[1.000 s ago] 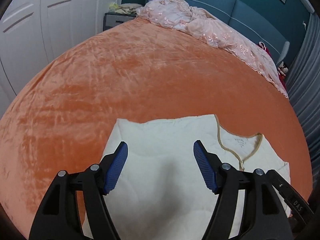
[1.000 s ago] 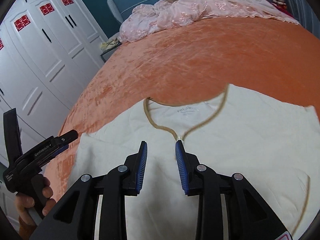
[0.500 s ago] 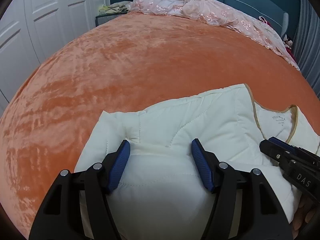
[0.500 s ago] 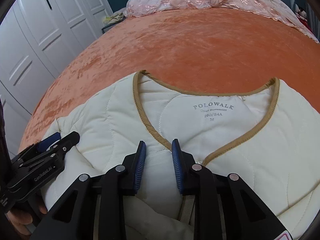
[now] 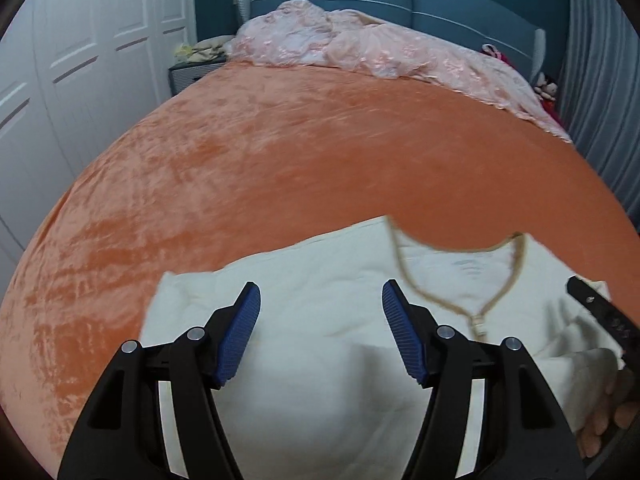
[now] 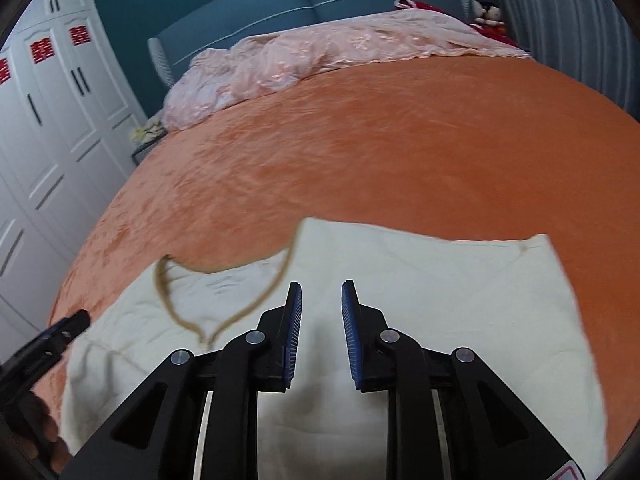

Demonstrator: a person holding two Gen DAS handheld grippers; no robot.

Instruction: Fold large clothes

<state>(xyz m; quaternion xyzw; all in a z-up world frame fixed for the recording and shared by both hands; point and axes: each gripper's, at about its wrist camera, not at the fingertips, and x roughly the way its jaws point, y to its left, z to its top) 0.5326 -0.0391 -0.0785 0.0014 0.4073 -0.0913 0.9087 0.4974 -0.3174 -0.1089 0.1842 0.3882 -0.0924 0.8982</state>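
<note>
Both grippers, left (image 5: 320,332) and right (image 6: 320,332), gape above cream jacket (image 5: 320,380) on orange bedspread (image 5: 280,152).

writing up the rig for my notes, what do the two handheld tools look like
Both the left tool and right tool are matte black plastic frames with triangular cut-outs, silver round rivets at the pivots and two fingers faced with ribbed blue pads. A bare hand grips the right one; no sleeves or cables are visible.

Jacket (image 5: 320,320) on bedspread (image 5: 280,168) near edge, quilt (image 5: 380,56) behind by headboard (image 5: 440,4), wardrobe (image 5: 80,60) left
</note>
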